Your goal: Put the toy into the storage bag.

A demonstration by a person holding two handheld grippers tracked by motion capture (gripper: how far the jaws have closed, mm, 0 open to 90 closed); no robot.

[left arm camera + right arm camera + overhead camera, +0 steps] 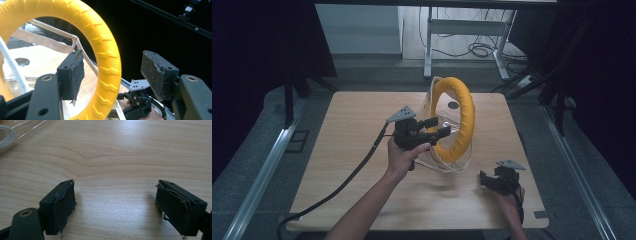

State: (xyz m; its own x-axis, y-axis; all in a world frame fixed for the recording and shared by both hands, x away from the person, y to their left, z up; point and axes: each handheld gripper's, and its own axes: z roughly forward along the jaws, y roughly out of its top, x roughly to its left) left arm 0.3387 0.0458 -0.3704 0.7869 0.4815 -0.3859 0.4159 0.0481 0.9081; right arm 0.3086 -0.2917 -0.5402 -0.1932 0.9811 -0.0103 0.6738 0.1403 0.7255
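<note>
A yellow foam ring (pixel 465 112) stands upright on the wooden table (pixel 352 150), inside a clear plastic bag (pixel 430 97). My left gripper (pixel 437 128) is held up at the ring's left side, open. In the left gripper view the ring (pixel 107 57) runs through the gap between the two jaws, and neither pad (pixel 76 72) presses on it. My right gripper (pixel 484 180) rests low near the table's front right corner, open, with bare wood between its jaws (pixel 116 195). It also shows past the ring in the left gripper view (pixel 136 101).
A dark round hole (pixel 453 105) in the tabletop shows through the ring. Clear plastic (pixel 32 126) and a white loop (pixel 7 135) lie just ahead of the right gripper. Metal rails (pixel 259 175) flank the table. A desk frame (pixel 428 45) and cables (pixel 479 49) stand behind it.
</note>
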